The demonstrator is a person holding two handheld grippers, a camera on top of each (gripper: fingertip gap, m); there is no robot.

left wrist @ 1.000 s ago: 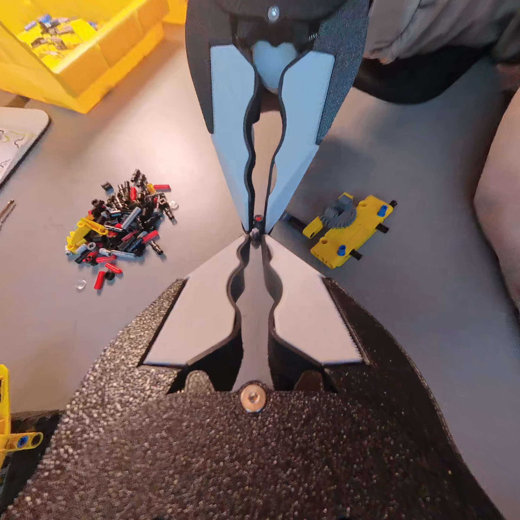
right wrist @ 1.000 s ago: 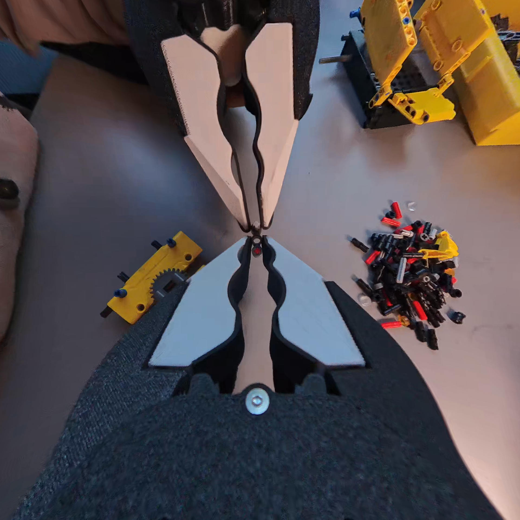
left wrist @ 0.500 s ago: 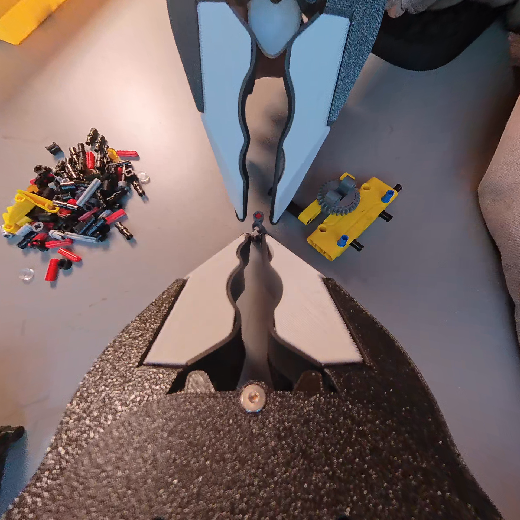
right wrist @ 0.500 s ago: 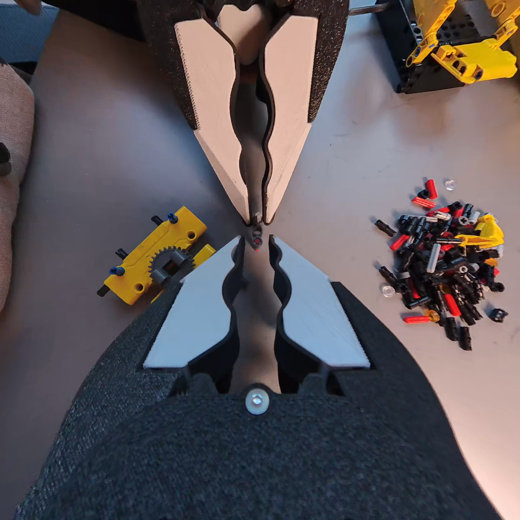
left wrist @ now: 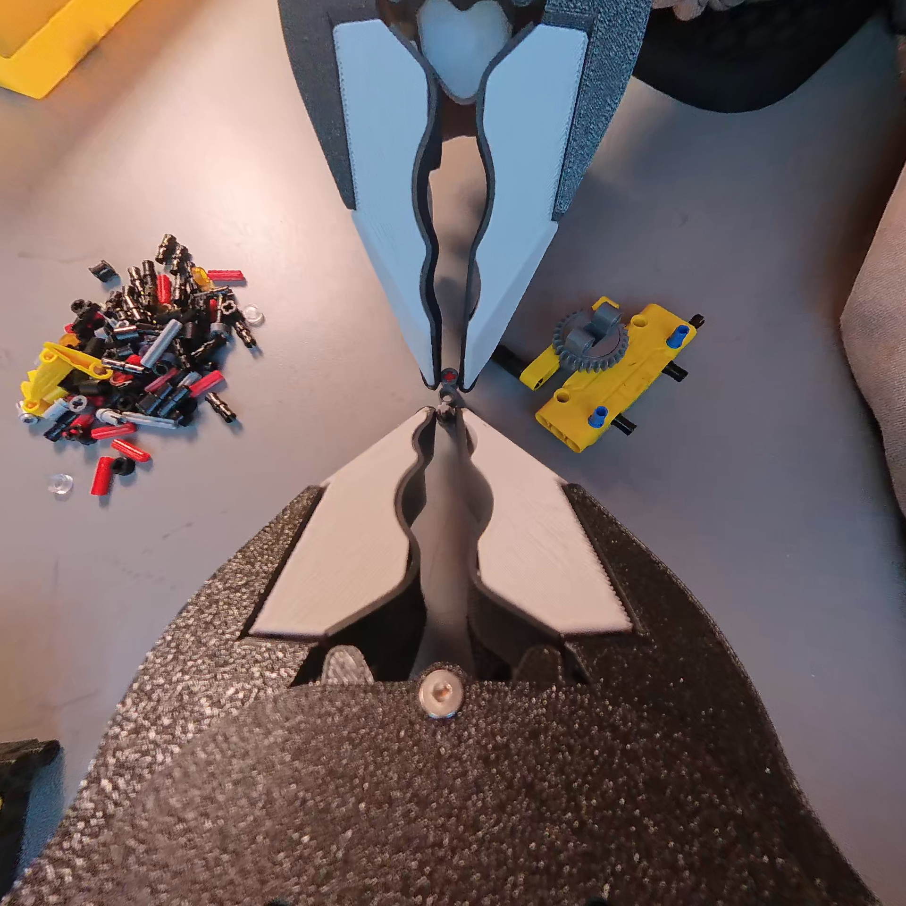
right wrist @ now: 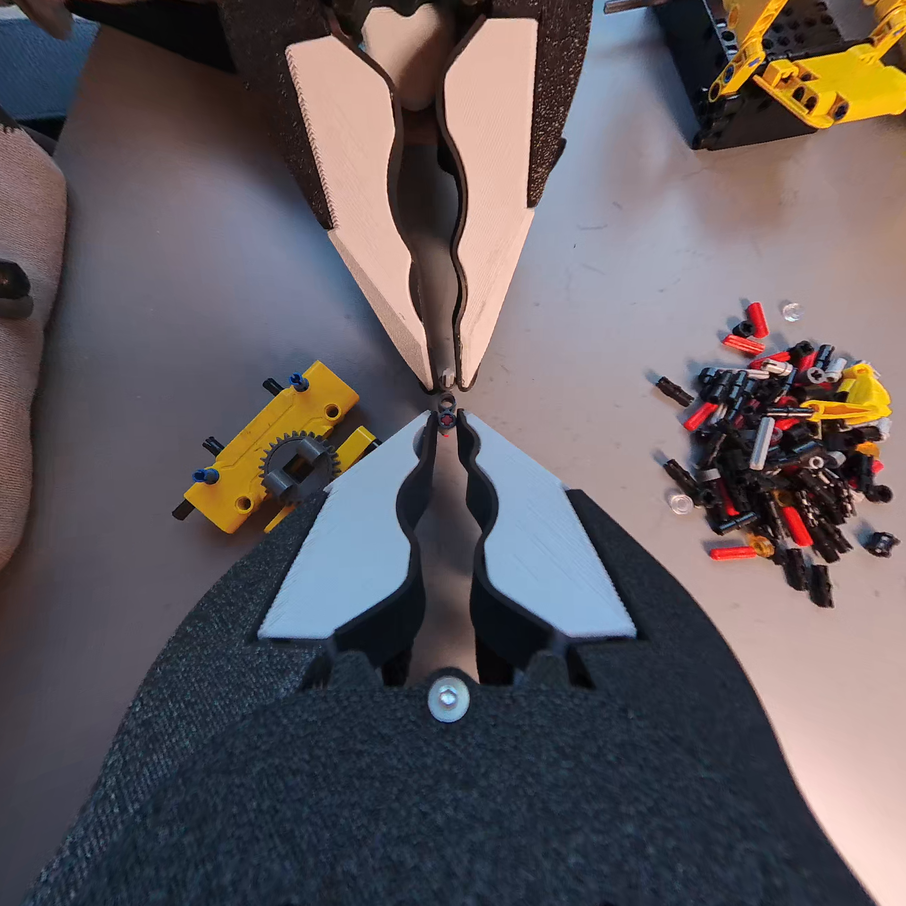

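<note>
Grey and matte, the surface (left wrist: pixel 735 564) carries everything here, and just above it the two pairs of tongs meet tip to tip. The left tongs (left wrist: pixel 445 415), with pale grey finger plates in a black speckled body, are pinched narrowly on one end of a tiny dark grey plastic connector piece (left wrist: pixel 446 399); in the right wrist view a small pale peg (right wrist: pixel 447 378) shows between those tips. The right tongs (right wrist: pixel 447 420), the same shape with a dark fabric-textured body, are closed on the other end of the connector piece (right wrist: pixel 447 412), where a little red cross-shaped axle end (right wrist: pixel 447 420) sits in its hole. The piece is a short two-hole link, held in the air between both tips, above the surface. Just beside the tips lies a yellow plastic beam assembly (left wrist: pixel 615 375) with a dark grey toothed gear (left wrist: pixel 591 343), blue pins and black pins poking from its sides. On the opposite side, well apart, is a loose heap of small black, red, grey and yellow plastic pins and connectors (left wrist: pixel 132 353), with a few clear round studs at its edge. A larger yellow and black brick-built model (right wrist: pixel 794 73) stands at the far corner in the right wrist view, and a yellow bin corner (left wrist: pixel 54 44) shows in the left wrist view.
</note>
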